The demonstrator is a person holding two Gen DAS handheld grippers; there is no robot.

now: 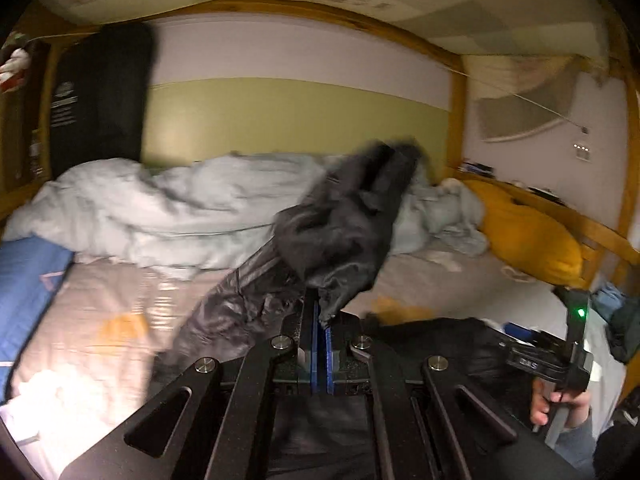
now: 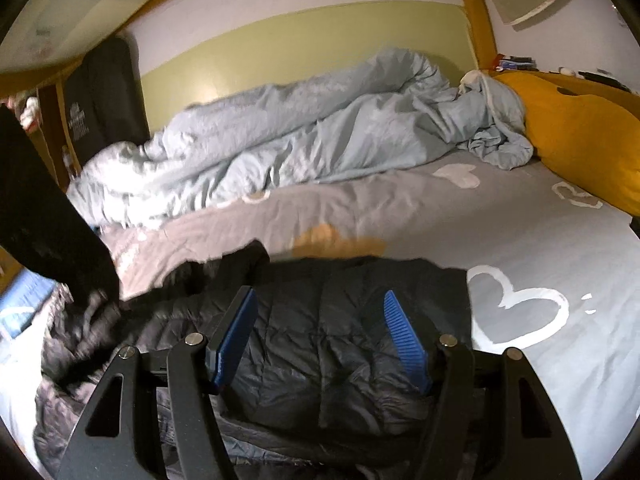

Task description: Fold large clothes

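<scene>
A dark quilted jacket [image 2: 320, 344] was spread on the near part of a bed, over a grey sheet [image 2: 540, 248] printed with white hearts. Most of its body lay flat and wrinkled directly beneath the right gripper [image 2: 320, 332], whose blue pads [image 2: 404, 340] were held well apart above the fabric, with nothing pinched between them. One part of the jacket [image 1: 344, 220] was lifted clear of the bed and draped forward in a blurred, bunched fold. It was clamped by the left gripper [image 1: 321, 320], whose blue pads [image 1: 329, 354] were pressed together on a pinch of the dark cloth. In the left wrist view, the right gripper's black body [image 1: 560, 360] with a small green light was seen at the lower right, held by a hand [image 1: 560, 404]. Behind the jacket, a crumpled pale blue duvet [image 2: 304, 136] was heaped along the far side against a green and white wall [image 2: 304, 36]. A mustard-yellow pillow [image 2: 580, 136] was propped at the right end, beside the wooden bed frame [image 1: 458, 120].
</scene>
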